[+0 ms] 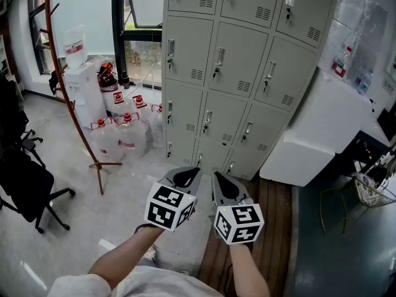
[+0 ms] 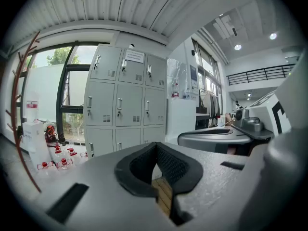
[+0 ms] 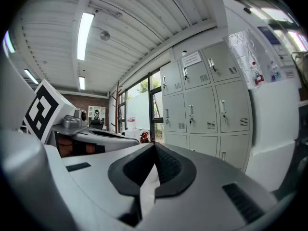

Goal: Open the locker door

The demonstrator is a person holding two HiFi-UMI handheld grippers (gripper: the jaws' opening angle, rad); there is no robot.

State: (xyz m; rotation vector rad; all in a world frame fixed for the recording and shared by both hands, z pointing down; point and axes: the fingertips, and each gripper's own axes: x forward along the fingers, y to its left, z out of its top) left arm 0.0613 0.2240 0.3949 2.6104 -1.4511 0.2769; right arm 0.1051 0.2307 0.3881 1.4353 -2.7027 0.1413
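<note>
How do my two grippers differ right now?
The left gripper hangs over grey floor, the right gripper over wood planks. The left one leans right and the right one leans left, so their tips converge. Both are shut, empty and well short of the lockers.

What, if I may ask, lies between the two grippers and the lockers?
Only bare floor. The head view shows nothing standing between the left gripper, the right gripper and the lockers, and both gripper views see the lockers unobstructed.
</note>
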